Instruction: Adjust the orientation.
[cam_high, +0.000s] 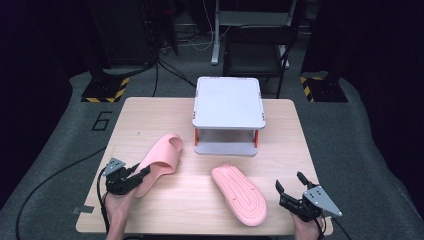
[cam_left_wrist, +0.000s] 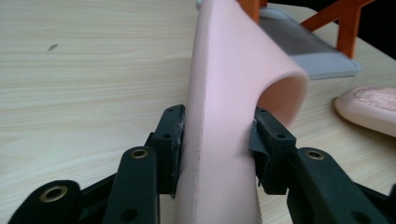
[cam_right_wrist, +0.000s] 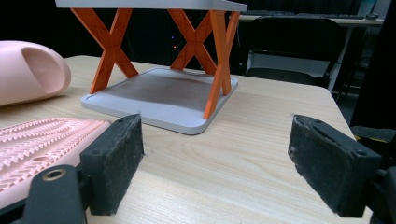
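the left gripper (cam_high: 141, 174) pinches the upright slipper (cam_high: 161, 161) at the heel; lift slowly, level. the right gripper (cam_high: 289, 188) gapes empty.

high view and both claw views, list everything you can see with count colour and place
slipper held on edge: 1, pink, left part of table, heel end between the left claw's pads
slipper lying sole up: 1, pink, front centre-right of table
two-tier rack: 1, grey shelves with orange cross legs, back centre of table
table: 1, light wood, middle of the room
chair: 1, black, behind the table
left claw: 1, black, front left, shut on the slipper held on edge
right claw: 1, black, front right, open, holding nothing
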